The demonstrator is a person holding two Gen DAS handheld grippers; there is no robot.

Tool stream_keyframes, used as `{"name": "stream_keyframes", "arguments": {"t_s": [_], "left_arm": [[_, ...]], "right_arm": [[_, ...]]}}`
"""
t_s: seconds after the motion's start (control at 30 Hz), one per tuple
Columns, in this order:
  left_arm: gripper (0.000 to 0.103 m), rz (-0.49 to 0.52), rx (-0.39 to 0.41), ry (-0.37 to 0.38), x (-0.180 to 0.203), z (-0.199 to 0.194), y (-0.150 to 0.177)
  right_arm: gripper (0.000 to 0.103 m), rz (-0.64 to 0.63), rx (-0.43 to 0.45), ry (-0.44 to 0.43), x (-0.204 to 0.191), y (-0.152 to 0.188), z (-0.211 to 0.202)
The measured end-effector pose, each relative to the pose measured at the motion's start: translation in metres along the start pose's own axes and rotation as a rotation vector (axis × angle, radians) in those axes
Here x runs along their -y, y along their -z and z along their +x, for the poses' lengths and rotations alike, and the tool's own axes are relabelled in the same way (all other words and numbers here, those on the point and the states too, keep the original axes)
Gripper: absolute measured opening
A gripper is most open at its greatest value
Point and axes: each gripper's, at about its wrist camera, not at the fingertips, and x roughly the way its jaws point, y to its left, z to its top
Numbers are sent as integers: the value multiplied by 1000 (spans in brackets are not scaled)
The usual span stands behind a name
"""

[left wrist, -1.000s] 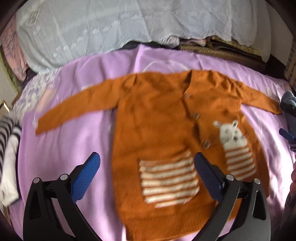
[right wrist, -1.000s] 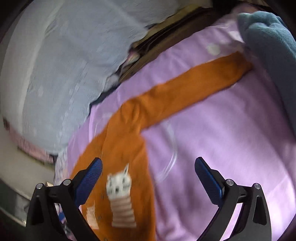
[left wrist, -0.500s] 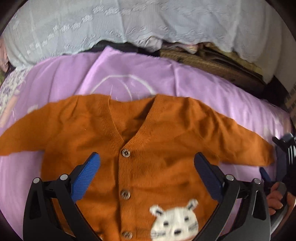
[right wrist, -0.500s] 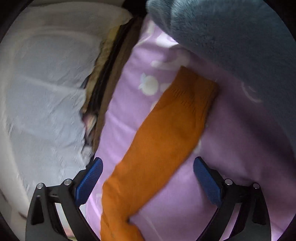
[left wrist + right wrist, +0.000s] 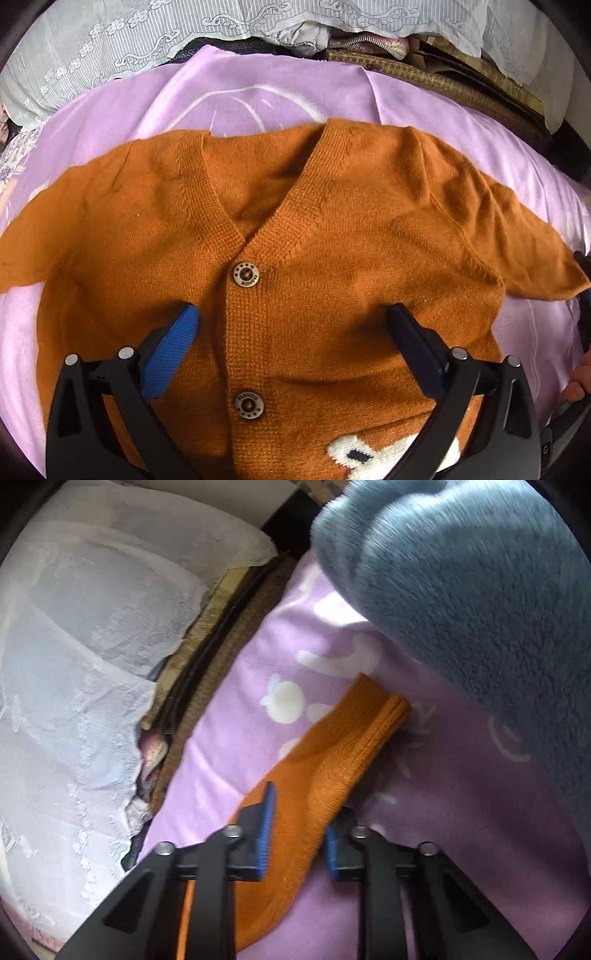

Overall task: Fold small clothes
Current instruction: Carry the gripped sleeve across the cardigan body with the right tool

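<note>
Orange knit fills our view: the cardigan [image 5: 314, 229] lies flat on the lilac sheet [image 5: 221, 99], and since a second ago our left gripper [image 5: 291, 332] has come in over its chest, jaws wide apart, nothing between them. Our right gripper [image 5: 297, 834] — wide open earlier — is now closing on the sleeve [image 5: 332, 760] near the sheet's edge, the cuff bunching between the blue pads [image 5: 266, 830]. A blue fleece [image 5: 472, 590] hides the far corner; the hem is cut off, and only part of the white animal motif [image 5: 369, 454] shows.
</note>
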Motion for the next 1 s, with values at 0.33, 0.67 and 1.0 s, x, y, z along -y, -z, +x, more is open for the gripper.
{"name": "stream_keyframes", "arguments": {"t_s": [0.33, 0.67, 1.0], "left_arm": [[99, -18, -17, 68, -11, -6, 1], [99, -100, -17, 126, -28, -3, -15], [99, -83, -14, 121, -27, -4, -11]], "right_arm": [[18, -201, -43, -140, -49, 12, -26], [11, -281, -161, -271, -89, 41, -37], [9, -323, -278, -346, -113, 72, -38]]}}
